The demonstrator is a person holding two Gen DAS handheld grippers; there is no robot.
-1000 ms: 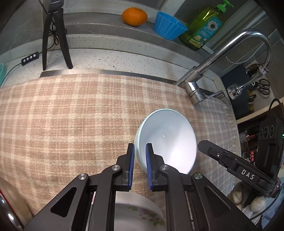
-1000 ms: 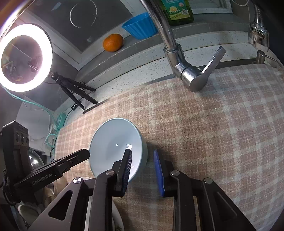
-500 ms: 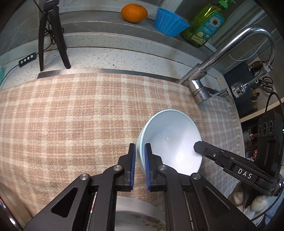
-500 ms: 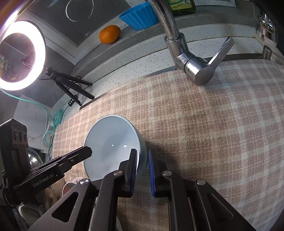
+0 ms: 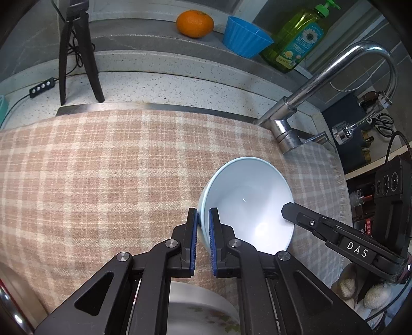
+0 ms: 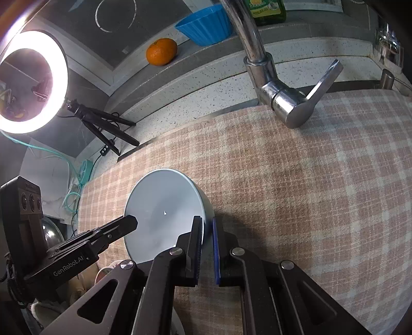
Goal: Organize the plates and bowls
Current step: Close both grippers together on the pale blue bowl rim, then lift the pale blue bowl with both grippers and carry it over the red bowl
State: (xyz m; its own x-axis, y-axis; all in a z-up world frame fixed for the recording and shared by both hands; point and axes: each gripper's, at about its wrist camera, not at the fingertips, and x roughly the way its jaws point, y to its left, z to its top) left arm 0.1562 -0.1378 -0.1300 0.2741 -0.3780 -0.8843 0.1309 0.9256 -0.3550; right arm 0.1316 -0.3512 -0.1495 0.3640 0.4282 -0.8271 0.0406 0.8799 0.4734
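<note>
A pale blue bowl [image 5: 247, 203] sits tilted over the checked cloth [image 5: 103, 167], held from both sides. My left gripper [image 5: 203, 219] is shut on the bowl's left rim, one blue pad inside and one outside. My right gripper [image 6: 207, 229] is shut on the opposite rim of the same bowl [image 6: 162, 208]. Each gripper shows in the other's view: the right one [image 5: 288, 210] at the bowl's right edge, the left one [image 6: 131, 221] at its left edge. A floral plate [image 5: 203, 311] lies below my left fingers, partly hidden.
A chrome faucet [image 5: 291, 128] rises at the cloth's far right edge. On the back ledge stand an orange [image 5: 195, 23], a blue cup [image 5: 244, 36] and a green soap bottle [image 5: 298, 41]. A ring light [image 6: 28, 82] on a tripod [image 5: 77, 51] stands far left.
The right gripper closed its jaws onto the bowl's rim. The bowl tipped and shifted slightly right in the left wrist view. The left gripper kept its grip.
</note>
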